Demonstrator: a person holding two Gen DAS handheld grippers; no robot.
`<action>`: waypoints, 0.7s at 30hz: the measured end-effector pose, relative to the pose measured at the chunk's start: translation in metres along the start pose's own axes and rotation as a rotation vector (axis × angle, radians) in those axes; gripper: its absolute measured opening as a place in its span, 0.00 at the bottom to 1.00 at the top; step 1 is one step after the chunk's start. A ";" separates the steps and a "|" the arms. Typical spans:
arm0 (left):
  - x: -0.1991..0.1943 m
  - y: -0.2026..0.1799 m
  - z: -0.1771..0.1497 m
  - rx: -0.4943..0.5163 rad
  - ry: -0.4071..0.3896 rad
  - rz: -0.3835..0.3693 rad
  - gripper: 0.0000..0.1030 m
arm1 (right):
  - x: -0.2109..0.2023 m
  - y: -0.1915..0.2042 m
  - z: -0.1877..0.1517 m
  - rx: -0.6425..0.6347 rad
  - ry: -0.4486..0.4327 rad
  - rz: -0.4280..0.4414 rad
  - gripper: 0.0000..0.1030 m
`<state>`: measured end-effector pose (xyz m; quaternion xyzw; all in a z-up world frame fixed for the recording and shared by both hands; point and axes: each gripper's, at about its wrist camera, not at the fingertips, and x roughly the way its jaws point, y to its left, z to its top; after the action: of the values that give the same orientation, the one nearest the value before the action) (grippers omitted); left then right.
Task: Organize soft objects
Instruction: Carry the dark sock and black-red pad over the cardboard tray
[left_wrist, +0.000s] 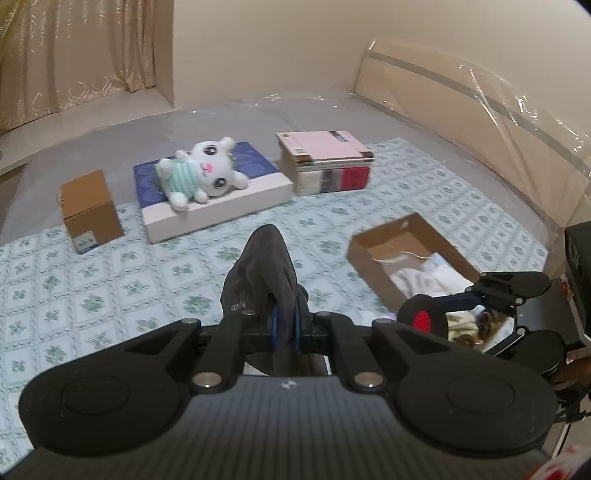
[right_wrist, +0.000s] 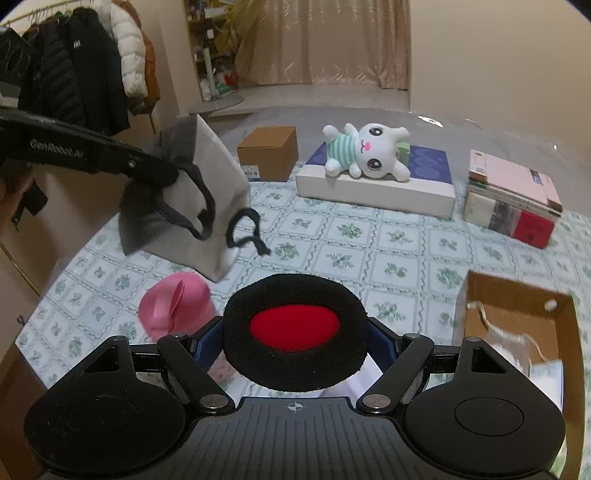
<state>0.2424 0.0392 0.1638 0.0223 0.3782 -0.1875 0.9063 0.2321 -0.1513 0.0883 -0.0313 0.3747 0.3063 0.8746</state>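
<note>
Holding mid-task: left claw (left_wrist: 284, 325) pinches the grey bag (right_wrist: 199, 195) at frame left, right claw (right_wrist: 295, 332) clamps a black-red pad (right_wrist: 295, 325), cardboard box (right_wrist: 517, 306) lower right partly filled, pink cloth (right_wrist: 173, 306) and plush (right_wrist: 365, 153) unsorted.

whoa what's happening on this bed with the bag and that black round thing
A person is sorting soft things on the bed with a handheld gripper in each hand. The left gripper is shut on the dark rim of a grey fabric bag, holding it up above the patterned sheet. The right gripper is shut on a black foam pad with a red centre. A pink soft item lies near the bag, and an open cardboard box sits to the right.
</note>
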 end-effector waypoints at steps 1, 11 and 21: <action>0.000 -0.007 -0.004 0.004 0.001 -0.005 0.07 | -0.006 -0.001 -0.005 0.009 -0.008 -0.001 0.77; 0.003 -0.063 -0.051 0.018 0.005 -0.018 0.07 | -0.044 0.003 -0.050 0.046 -0.064 -0.021 0.77; -0.003 -0.093 -0.093 0.032 -0.012 0.005 0.07 | -0.066 0.000 -0.089 0.110 -0.091 -0.023 0.77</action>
<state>0.1441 -0.0290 0.1092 0.0366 0.3698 -0.1915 0.9084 0.1399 -0.2106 0.0689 0.0266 0.3505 0.2763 0.8945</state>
